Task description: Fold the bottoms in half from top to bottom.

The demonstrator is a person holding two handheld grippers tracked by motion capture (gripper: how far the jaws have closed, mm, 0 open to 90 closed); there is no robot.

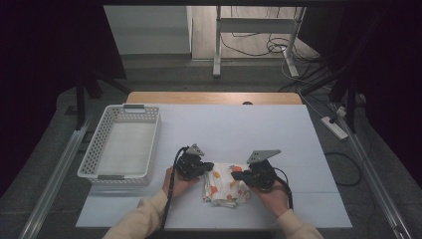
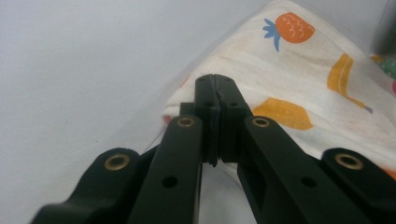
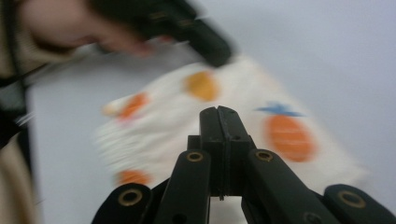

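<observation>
Folded cream cotton cloth printed with orange fruit (image 1: 225,184) lay on the white desk (image 1: 239,129), near its front edge and between the two hands. Left tool (image 1: 208,167) rested at the cloth's left edge, its jaws pressed fully together with nothing between them. Right tool (image 1: 235,175) stood over the cloth's right part, jaws likewise closed and empty. White perforated plastic basket (image 1: 121,143) sat well apart at left.

Black tool (image 2: 215,81), brass rivets; seemingly cream sleeves.

Dim, dark-edged high view; left gripper view sharp; right gripper view motion-blurred.
</observation>
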